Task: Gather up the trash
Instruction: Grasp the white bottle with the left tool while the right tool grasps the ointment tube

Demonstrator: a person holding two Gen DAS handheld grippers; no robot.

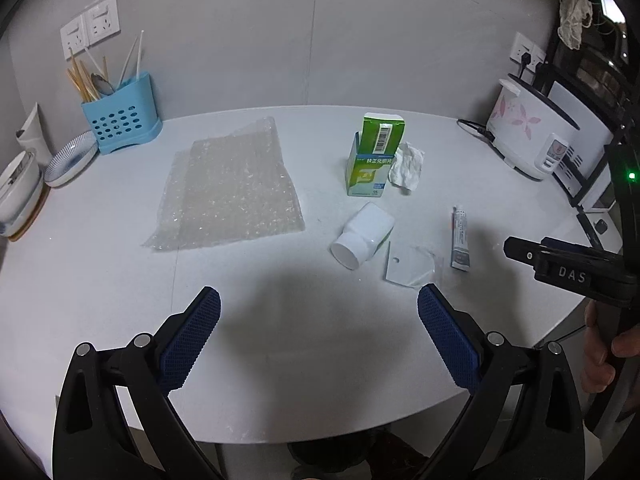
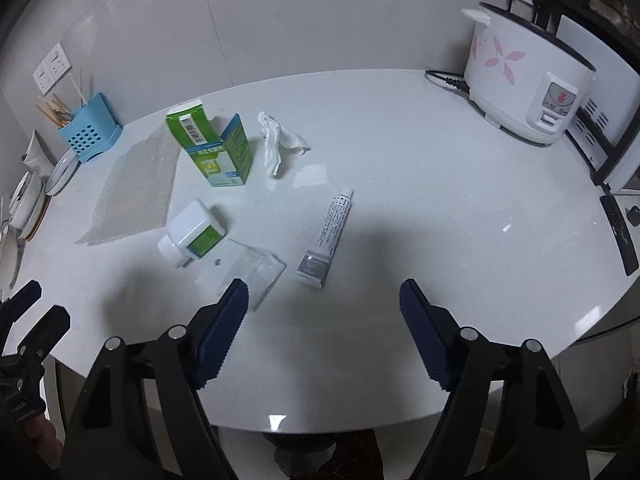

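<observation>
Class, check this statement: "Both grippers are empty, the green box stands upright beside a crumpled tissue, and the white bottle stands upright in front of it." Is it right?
One slip: the white bottle is not upright; it lies on its side, as the right wrist view shows. The rest holds: the left gripper and right gripper are empty, and the green box stands upright beside the crumpled tissue.
</observation>
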